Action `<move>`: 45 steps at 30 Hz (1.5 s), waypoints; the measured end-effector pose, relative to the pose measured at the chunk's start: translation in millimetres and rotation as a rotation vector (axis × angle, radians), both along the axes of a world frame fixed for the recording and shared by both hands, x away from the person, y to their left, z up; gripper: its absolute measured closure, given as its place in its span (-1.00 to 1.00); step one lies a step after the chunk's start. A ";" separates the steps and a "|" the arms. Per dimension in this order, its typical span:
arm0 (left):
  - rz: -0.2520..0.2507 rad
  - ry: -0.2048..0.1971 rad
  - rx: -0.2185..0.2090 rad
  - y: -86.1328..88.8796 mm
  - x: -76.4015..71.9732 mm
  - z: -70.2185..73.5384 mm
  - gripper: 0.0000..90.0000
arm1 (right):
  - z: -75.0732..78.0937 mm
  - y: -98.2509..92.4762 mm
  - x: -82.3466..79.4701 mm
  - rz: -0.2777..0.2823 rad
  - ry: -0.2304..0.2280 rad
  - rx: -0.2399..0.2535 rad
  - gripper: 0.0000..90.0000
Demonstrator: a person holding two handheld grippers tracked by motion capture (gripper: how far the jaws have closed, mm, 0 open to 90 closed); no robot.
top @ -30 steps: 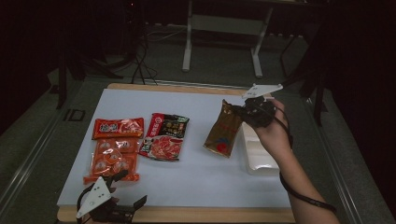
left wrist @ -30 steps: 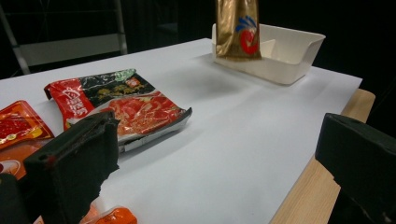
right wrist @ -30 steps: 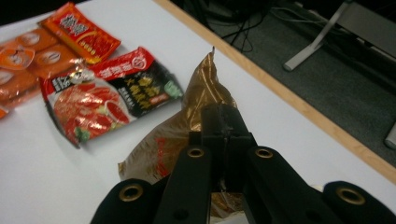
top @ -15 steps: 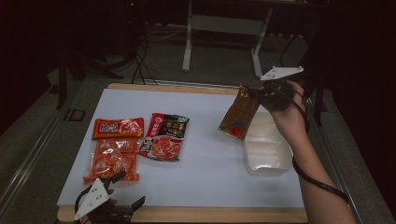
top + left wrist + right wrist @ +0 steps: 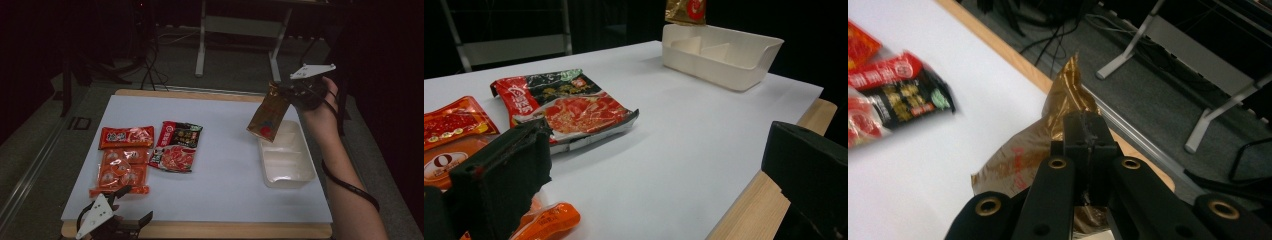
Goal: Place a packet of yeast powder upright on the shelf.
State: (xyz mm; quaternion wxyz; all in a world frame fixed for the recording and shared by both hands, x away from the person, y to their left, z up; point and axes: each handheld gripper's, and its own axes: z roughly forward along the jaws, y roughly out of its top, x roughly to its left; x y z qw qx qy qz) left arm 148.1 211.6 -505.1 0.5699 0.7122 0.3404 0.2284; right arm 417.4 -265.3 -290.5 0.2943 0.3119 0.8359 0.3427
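Note:
A gold snack packet [image 5: 267, 116] with a red mark hangs in the air over the far end of a white divided tray [image 5: 292, 172], with my right gripper [image 5: 289, 93] shut on its upper edge. Seen along the right gripper [image 5: 1083, 131], the black jaws pinch the gold packet [image 5: 1048, 145] tightly. My left gripper [image 5: 120, 222] rests at the table's near left edge, its jaws wide apart with nothing between them. The same gold packet [image 5: 685, 11] dangles above the tray [image 5: 744, 70] in the left gripper view.
On the white mat [image 5: 225, 165] lie a red-and-black food packet [image 5: 176, 146] and orange packets [image 5: 122, 161] at the left. The wooden table edge [image 5: 240, 231] runs along the front. A metal stand [image 5: 240, 25] and cables are on the floor beyond.
My right gripper has carried the gold packet up and to the right, from beside the tray to above its far end. The left gripper has stayed still.

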 end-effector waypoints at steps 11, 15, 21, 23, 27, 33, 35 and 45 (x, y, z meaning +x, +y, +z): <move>0.023 0.005 -0.015 3.6 -7.2 0.2 -0.99 | -6.8 -25.8 21.3 -0.070 -0.033 -0.028 1.00; 0.031 0.006 -0.019 4.6 -8.4 0.2 -0.99 | -8.2 -34.9 28.2 -0.102 -0.046 -0.047 1.00; 0.040 0.011 -0.024 6.3 -9.8 -0.1 -0.99 | -13.7 -44.4 35.1 -0.128 -0.072 -0.101 1.00; 0.043 0.012 -0.027 6.9 -9.8 -0.2 -0.99 | -16.7 -47.4 36.8 -0.119 -0.085 -0.113 1.00; 0.045 0.013 -0.030 7.7 -10.0 -0.2 -0.99 | -21.2 -53.9 39.2 -0.085 -0.111 -0.125 1.00; 0.045 0.018 -0.040 8.0 -9.3 -0.5 -0.99 | -28.7 -56.7 39.8 -0.031 -0.159 -0.161 1.00; 0.045 0.017 -0.040 8.2 -9.5 -0.4 -0.99 | -32.4 -54.6 39.1 -0.015 -0.185 -0.178 1.00; 0.044 0.018 -0.046 8.8 -9.4 -0.1 -0.99 | -56.1 -42.9 34.6 0.070 -0.195 -0.245 1.00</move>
